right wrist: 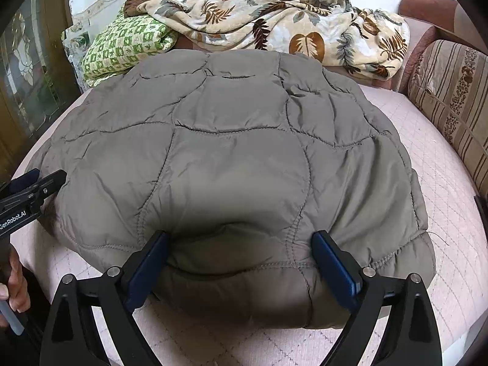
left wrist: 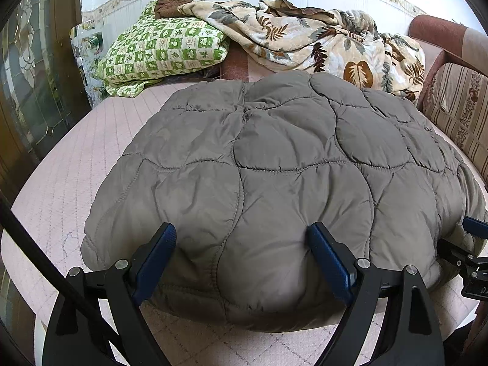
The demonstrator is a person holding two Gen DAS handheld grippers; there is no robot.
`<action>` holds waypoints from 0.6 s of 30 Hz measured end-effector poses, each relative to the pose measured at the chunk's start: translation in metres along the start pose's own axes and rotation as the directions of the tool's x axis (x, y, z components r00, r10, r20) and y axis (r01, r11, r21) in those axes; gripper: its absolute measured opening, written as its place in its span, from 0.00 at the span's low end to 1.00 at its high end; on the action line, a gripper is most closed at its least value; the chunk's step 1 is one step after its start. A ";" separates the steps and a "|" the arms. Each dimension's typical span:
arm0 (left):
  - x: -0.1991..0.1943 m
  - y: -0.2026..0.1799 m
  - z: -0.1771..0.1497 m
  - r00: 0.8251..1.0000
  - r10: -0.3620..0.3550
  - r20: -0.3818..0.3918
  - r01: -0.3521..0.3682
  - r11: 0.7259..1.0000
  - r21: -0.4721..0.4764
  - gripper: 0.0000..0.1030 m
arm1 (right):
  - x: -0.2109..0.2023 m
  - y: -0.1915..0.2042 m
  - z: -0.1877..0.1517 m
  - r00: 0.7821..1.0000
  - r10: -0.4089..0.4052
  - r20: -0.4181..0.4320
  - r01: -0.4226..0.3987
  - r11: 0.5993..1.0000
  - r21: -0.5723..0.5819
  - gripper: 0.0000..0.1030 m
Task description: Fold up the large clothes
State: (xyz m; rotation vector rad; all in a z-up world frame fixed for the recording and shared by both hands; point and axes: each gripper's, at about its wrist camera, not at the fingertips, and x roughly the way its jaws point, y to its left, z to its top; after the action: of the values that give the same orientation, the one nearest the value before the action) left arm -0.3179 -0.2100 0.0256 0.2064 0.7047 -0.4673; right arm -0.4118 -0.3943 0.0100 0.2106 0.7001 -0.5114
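Observation:
A grey-brown quilted jacket (left wrist: 274,177) lies folded into a puffy bundle on the pink quilted bed (left wrist: 67,183). My left gripper (left wrist: 241,227) stands open at the jacket's near edge, and the padded hem bulges between its blue fingers (left wrist: 155,259). In the right wrist view the same jacket (right wrist: 238,140) fills the middle, and my right gripper (right wrist: 241,235) is open wide over the near hem, with fabric between its fingers (right wrist: 335,265). Each gripper shows at the edge of the other's view: the right gripper (left wrist: 472,244) and the left gripper (right wrist: 30,189), held by a hand (right wrist: 13,283).
A green checked pillow (left wrist: 161,52) and a crumpled leaf-print blanket (left wrist: 320,39) lie at the head of the bed beyond the jacket. A striped cushion (right wrist: 451,97) lines the right side. A wooden door with glass panes (left wrist: 33,91) stands on the left.

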 end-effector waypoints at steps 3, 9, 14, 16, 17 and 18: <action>0.000 0.000 -0.001 1.000 0.007 0.002 -0.007 1.000 0.005 0.86 | -0.002 0.001 -0.001 1.000 0.001 0.001 -0.001 1.000 0.000 0.93; 0.000 0.001 -0.002 1.000 0.011 0.005 -0.011 1.000 0.008 0.86 | -0.007 0.003 -0.004 1.000 0.001 0.006 -0.001 1.000 0.001 0.93; -0.010 0.003 -0.002 1.000 0.019 0.023 -0.020 1.000 0.007 0.86 | -0.018 0.010 -0.010 0.999 -0.021 0.034 0.022 1.000 -0.016 0.93; -0.018 0.008 0.000 0.999 0.025 0.049 -0.024 1.000 -0.010 0.86 | -0.027 0.010 -0.010 0.997 -0.029 0.069 0.030 0.999 -0.020 0.93; -0.021 0.017 0.002 0.997 0.040 0.062 -0.038 0.999 -0.035 0.86 | -0.034 0.005 -0.008 0.994 -0.046 0.097 0.047 0.999 -0.010 0.93; -0.022 0.026 0.003 0.997 0.044 0.065 -0.040 0.997 -0.064 0.86 | -0.038 -0.002 -0.007 0.991 -0.066 0.113 0.065 0.998 0.009 0.93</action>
State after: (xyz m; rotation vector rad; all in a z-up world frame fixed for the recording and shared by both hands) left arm -0.3185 -0.1805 0.0435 0.1457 0.6483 -0.4091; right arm -0.4412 -0.3791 0.0297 0.1625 0.5962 -0.5834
